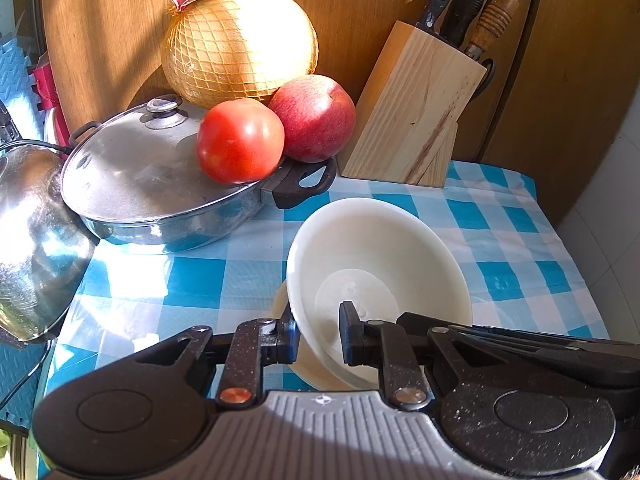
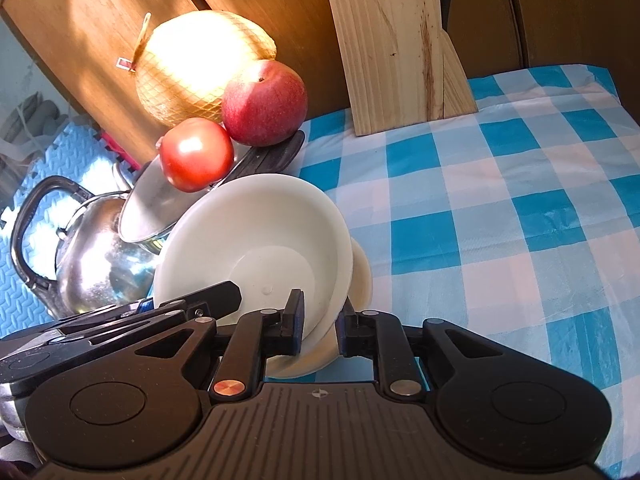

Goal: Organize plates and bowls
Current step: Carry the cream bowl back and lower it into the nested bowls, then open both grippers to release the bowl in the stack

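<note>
A white bowl [image 1: 376, 256] sits nested in a cream-coloured bowl [image 1: 316, 376], and the pair tilts above the blue checked tablecloth [image 1: 500, 240]. My left gripper [image 1: 318, 332] is shut on the near rim, one finger outside the bowls and one inside the white bowl. In the right wrist view the white bowl [image 2: 260, 232] leans left, with the cream bowl [image 2: 362, 276] showing under it. My right gripper [image 2: 320, 324] is shut on the stacked rims, its left pad inside. Each view shows the other gripper's fingers [image 1: 480, 334] [image 2: 200, 300] reaching onto the bowl from the side.
Left of the bowls stand a lidded steel pan [image 1: 152, 176] and a shiny kettle [image 1: 36, 240]. A tomato [image 1: 240, 140], an apple [image 1: 312, 118] and a netted pomelo [image 1: 240, 44] sit at the back, beside a wooden knife block [image 1: 416, 112]. The cloth [image 2: 500, 200] spreads to the right.
</note>
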A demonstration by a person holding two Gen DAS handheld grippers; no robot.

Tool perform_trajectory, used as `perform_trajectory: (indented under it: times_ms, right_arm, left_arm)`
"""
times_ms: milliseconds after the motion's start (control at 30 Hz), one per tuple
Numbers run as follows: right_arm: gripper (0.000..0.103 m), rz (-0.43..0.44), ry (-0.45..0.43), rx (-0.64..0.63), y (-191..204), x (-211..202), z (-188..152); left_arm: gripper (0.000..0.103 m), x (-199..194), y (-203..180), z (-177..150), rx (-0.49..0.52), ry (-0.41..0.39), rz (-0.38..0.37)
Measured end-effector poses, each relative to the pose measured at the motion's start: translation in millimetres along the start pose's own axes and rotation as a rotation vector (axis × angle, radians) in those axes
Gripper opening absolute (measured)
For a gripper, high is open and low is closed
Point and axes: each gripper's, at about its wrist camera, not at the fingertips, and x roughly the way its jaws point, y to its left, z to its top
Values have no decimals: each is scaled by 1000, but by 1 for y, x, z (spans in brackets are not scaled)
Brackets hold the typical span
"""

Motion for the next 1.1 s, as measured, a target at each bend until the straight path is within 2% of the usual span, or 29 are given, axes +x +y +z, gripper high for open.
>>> perform_trajectory:
  times_ms: [200, 633, 733, 800, 967, 1100]
  right_arm:
    - [23, -32, 11, -29, 4, 3, -2]
    - [27, -62, 8, -66, 10, 5, -4]
    - [32, -86, -11, -84, 12, 2, -3]
    - [40, -105, -25, -97, 12, 1, -2]
    - [41, -111, -41, -90, 6, -3, 2]
    - [51, -129, -55, -78, 0, -5, 4]
  left_arm:
    - [13, 9, 5, -5, -17, 47, -10]
    - [13, 15, 9, -6, -25, 75, -13]
    - [13, 12, 9, -6, -25, 57, -16]
    - [13, 9, 10, -4, -25, 47, -19]
    - [14, 5, 17, 0, -43, 29, -19]
    - [16, 6, 24, 0, -53, 30, -10]
